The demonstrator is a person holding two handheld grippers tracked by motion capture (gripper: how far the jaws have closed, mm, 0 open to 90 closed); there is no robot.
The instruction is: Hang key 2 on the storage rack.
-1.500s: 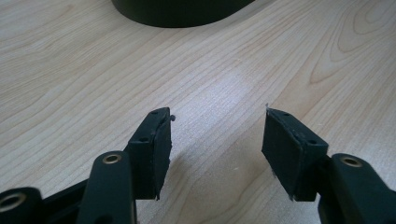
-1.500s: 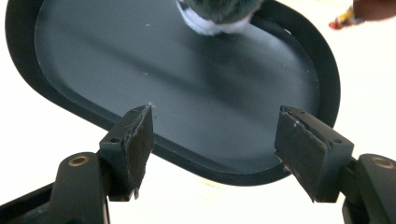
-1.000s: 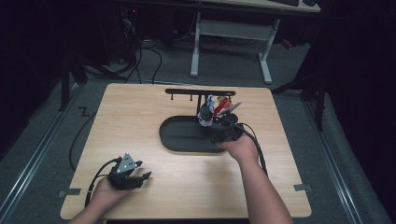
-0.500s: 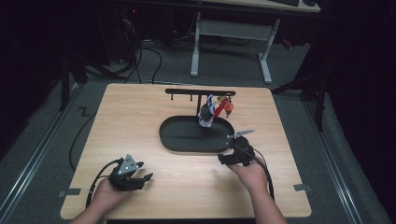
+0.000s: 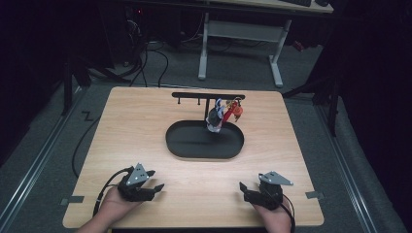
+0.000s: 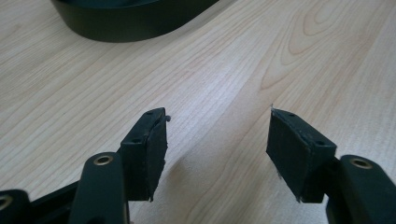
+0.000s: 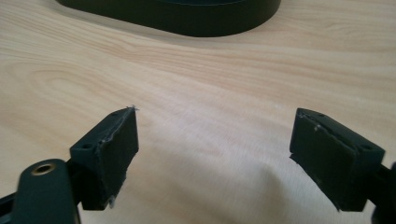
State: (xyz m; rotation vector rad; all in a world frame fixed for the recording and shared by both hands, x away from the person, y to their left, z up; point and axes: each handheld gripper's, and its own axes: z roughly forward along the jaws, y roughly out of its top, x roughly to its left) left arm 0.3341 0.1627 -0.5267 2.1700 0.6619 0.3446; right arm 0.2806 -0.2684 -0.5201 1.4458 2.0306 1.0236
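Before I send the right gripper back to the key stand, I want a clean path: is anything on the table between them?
Nothing visible. Bare wood lies between the right gripper and the black stand's tray; its jaws are open and empty.

Lab: dark room, floor cables [image 5: 160, 58], white desk frame [image 5: 240, 36], wooden test table [image 5: 136, 131].

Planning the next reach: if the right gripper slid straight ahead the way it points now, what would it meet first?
Probably the black oval tray: beyond the open, empty right gripper lies bare table, then the tray's near wall. Depth is hard to judge.
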